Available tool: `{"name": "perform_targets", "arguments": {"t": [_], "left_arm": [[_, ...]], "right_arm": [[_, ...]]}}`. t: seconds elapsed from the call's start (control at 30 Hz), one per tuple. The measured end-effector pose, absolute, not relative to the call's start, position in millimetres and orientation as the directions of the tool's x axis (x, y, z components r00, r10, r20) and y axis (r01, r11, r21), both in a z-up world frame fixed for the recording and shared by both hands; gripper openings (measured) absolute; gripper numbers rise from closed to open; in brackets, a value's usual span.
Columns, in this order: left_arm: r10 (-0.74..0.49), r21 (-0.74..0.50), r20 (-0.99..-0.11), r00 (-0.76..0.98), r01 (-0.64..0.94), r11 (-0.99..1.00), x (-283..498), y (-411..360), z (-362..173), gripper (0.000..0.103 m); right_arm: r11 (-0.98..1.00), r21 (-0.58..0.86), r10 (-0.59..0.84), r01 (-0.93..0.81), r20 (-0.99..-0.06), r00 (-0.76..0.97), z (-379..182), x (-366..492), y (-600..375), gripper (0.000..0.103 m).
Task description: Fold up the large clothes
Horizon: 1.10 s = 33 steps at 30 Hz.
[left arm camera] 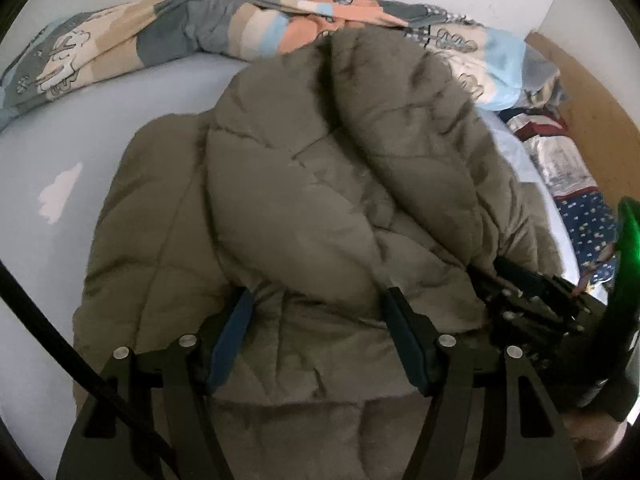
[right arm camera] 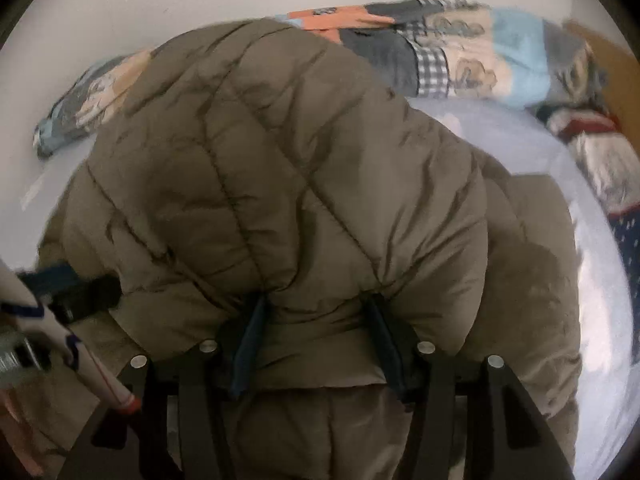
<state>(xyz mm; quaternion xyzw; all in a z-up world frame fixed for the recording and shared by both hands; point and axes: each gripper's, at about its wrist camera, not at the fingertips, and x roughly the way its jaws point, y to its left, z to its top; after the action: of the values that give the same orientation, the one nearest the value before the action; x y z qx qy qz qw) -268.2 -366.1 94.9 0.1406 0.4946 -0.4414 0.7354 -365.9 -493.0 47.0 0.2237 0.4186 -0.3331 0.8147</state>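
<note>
An olive-brown quilted puffer jacket [left arm camera: 320, 160] lies bunched on a bed and fills most of both views. My left gripper [left arm camera: 316, 296] has a thick fold of its near edge between the blue pads, and the padding bulges over the fingertips. My right gripper [right arm camera: 316, 300] is shut on another thick fold of the jacket [right arm camera: 280, 160], with creases running into both pads. In the left wrist view the right gripper's black body [left arm camera: 520, 292] sits close at the right. The left gripper's body [right arm camera: 68, 288] shows at the left edge of the right wrist view.
The pale blue bed sheet [left arm camera: 48, 140] spreads around the jacket. A patchwork quilt [left arm camera: 200, 32] is heaped along the far wall. Other clothes [left arm camera: 560, 152] lie by a wooden board [left arm camera: 592, 100] at the right. A black cable [left arm camera: 60, 340] crosses the lower left.
</note>
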Motion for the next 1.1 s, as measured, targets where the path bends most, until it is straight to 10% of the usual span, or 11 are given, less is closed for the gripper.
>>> {"name": "perform_targets", "arguments": {"t": [0.47,1.1], "left_arm": [[-0.699,-0.288,-0.667,0.258,0.776,0.561,-344.5,-192.8,248.5,0.073],[-0.319,-0.12,-0.932,0.171,0.686,0.718,-429.8,-72.1,73.8,0.073]], "right_arm": [[0.589,0.331,-0.484,0.737,-0.586,0.65,167.0,-588.8,-363.0,0.068],[0.605,0.267,-0.286,0.75,-0.806,0.518,57.9,-638.3,-261.0,0.067]]}}
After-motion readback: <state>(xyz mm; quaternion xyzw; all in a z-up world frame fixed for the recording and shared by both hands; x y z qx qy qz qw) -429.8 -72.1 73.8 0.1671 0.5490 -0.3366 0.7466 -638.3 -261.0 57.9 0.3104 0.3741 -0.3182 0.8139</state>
